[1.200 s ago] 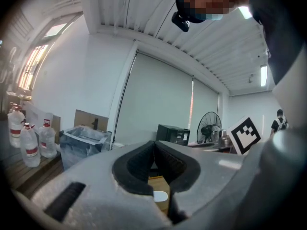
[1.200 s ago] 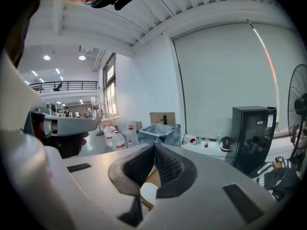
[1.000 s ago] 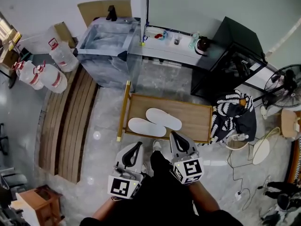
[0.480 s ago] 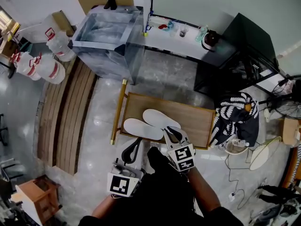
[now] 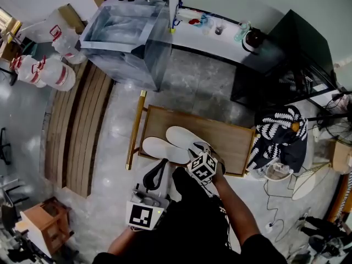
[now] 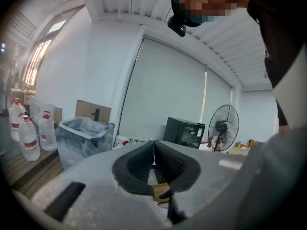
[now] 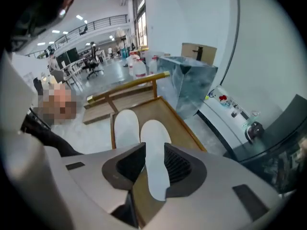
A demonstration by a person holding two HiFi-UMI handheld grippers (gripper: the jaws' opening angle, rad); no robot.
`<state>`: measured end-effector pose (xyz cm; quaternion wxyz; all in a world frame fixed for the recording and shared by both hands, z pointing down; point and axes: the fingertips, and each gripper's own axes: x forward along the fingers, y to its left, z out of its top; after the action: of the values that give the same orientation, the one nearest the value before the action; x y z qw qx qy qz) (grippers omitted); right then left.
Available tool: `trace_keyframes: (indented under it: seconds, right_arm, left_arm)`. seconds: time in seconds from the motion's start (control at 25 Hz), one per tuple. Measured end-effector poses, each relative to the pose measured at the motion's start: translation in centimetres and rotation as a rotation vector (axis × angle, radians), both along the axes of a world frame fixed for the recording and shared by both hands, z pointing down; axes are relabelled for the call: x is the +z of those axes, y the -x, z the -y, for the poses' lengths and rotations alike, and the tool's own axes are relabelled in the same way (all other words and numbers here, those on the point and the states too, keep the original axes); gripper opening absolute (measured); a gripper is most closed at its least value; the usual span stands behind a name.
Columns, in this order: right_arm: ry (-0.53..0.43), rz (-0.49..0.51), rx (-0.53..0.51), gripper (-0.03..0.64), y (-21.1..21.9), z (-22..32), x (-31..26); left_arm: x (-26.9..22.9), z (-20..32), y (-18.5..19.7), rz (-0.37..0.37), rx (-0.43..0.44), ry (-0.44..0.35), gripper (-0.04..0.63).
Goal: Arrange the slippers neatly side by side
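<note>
The water jugs (image 5: 52,73) well left of the bench (image 5: 231,139) carry red labels, too small to read.

Two white slippers lie on the bench's left half. The near slipper (image 5: 162,149) is close to the front edge, and the far slipper (image 5: 184,137) is just behind it and touching it. The bench's right half is bare wood, and a yellow rail (image 5: 135,130) runs along its left edge.

The right claw (image 7: 153,146) hangs over the far slipper. Its jaws have just been opening and stand wide on either side of the slipper, not gripping it. The left claw (image 6: 154,143) is held off the bench's front edge, jaws pressed together with nothing between them.

Glossy grey floor (image 5: 198,92) lies open beyond the bench's far edge. Wooden slats (image 5: 77,131) lie to its left and a black-and-white cloth (image 5: 280,136) just right.
</note>
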<state>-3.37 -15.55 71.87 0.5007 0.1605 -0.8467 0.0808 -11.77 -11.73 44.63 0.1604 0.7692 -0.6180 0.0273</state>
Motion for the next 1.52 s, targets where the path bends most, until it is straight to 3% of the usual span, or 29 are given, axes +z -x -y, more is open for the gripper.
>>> trace_keyframes:
  seconds: [0.32, 0.6, 0.88, 1.28, 1.52]
  right_arm:
    - [-0.006, -0.152, -0.159, 0.112, -0.3, 0.0, 7.0]
    - [0.002, -0.193, -0.175, 0.112, -0.1, 0.2, 9.8]
    - [0.001, -0.186, -0.166, 0.041, -0.2, 0.2, 10.3]
    - [0.008, -0.15, -0.106, 0.028, -0.8, 0.5, 8.2]
    - [0.029, -0.094, -0.021, 0.023, -2.2, 0.8, 6.4]
  left_arm:
    - [0.9, 0.8, -0.2, 0.003, -0.01, 0.016, 0.018]
    - [1.4, 0.8, 0.0, 0.011, -0.006, 0.031, 0.018]
    - [1.8, 0.3, 0.0, 0.007, -0.01, 0.041, 0.018]
    - [1.2, 0.0, -0.6, 0.004, 0.015, 0.03, 0.017]
    - [-0.3, 0.6, -1.2, -0.008, 0.014, -0.03, 0.017]
